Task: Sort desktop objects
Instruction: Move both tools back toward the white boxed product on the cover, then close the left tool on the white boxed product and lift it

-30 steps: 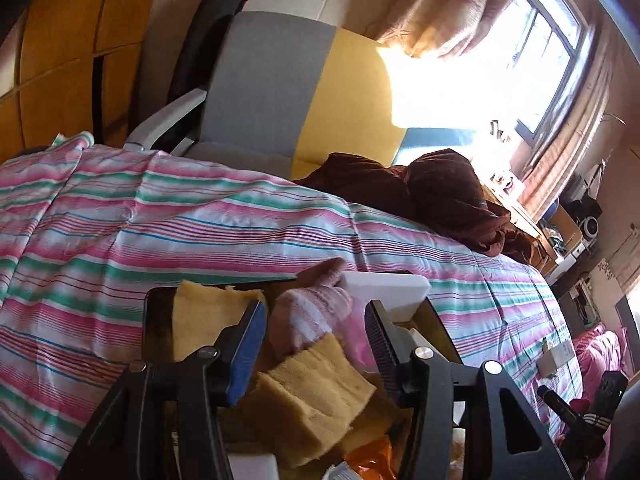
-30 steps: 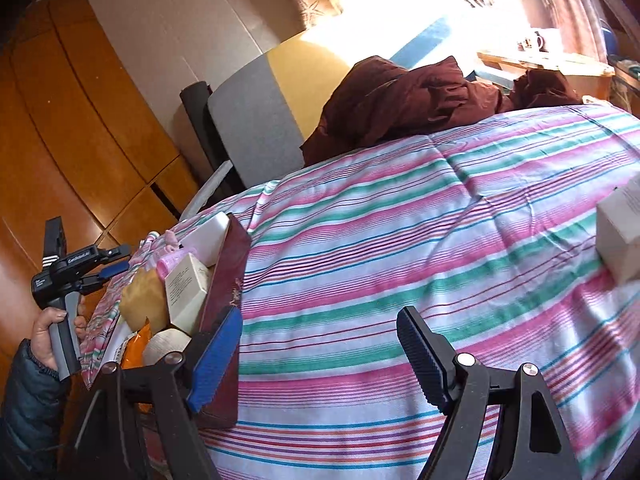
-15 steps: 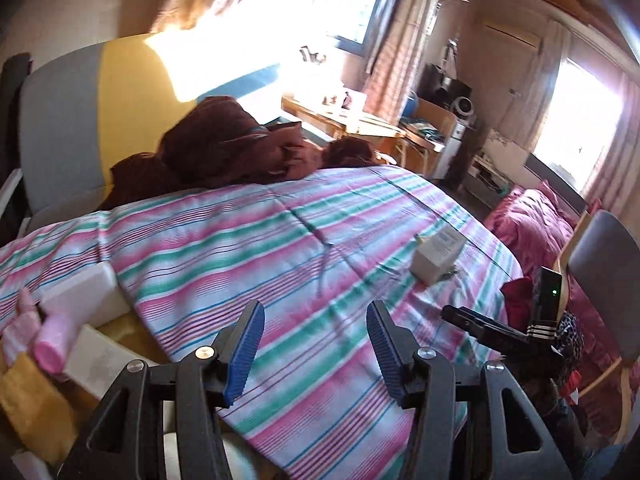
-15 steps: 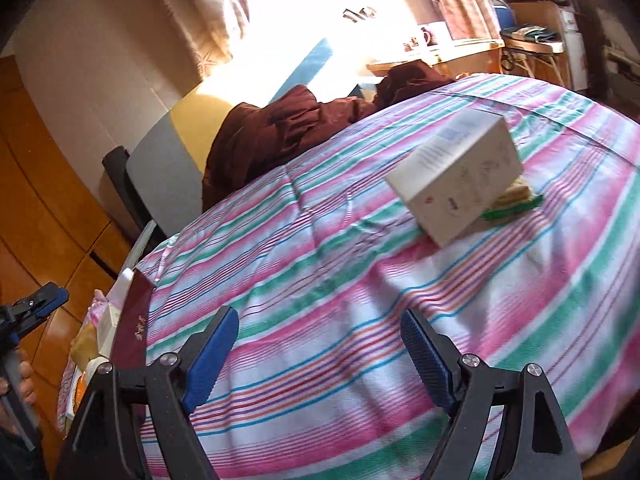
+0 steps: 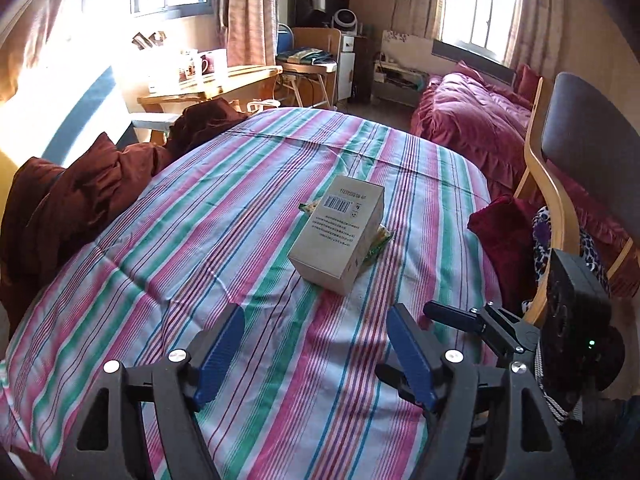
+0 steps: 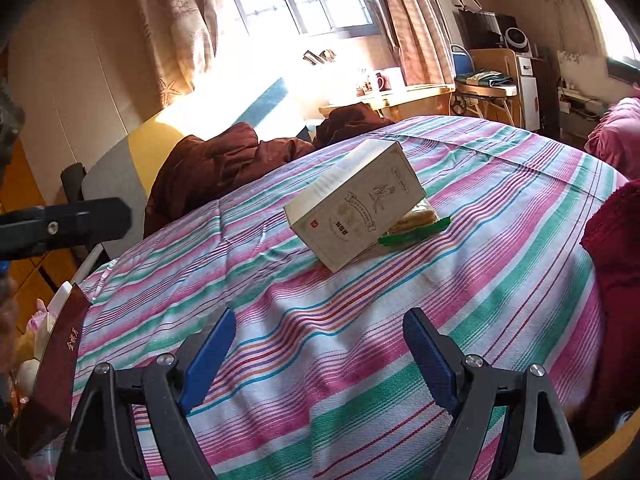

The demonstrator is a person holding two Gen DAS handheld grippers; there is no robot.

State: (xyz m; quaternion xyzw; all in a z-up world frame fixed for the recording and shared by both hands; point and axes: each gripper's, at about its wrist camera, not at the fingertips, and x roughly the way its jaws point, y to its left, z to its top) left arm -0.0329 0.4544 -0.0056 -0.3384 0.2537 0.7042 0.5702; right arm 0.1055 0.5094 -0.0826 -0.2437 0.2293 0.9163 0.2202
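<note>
A white carton (image 5: 340, 236) lies tilted on the striped tablecloth, propped on a green-edged snack packet (image 5: 378, 242). My left gripper (image 5: 316, 320) hovers short of the carton, its jaws opening with nothing between them. A finger (image 5: 452, 316) of the right gripper shows just to its right. In the right wrist view the same carton (image 6: 356, 204) and packet (image 6: 416, 228) lie ahead of my right gripper (image 6: 320, 320). Its jaws are opening too, with nothing between them. A finger (image 6: 64, 224) of the left gripper shows at the left edge.
A dark red box (image 6: 60, 368) with several small items stands at the table's left edge. A brown garment (image 5: 80, 204) is heaped at the far side. A wooden-framed chair (image 5: 560, 184) and a red cushion (image 5: 500, 232) crowd the right edge.
My left gripper swung away from the box of small items and across the table towards the carton, and its jaws widened. My right gripper turned towards the carton, which now lies straight ahead.
</note>
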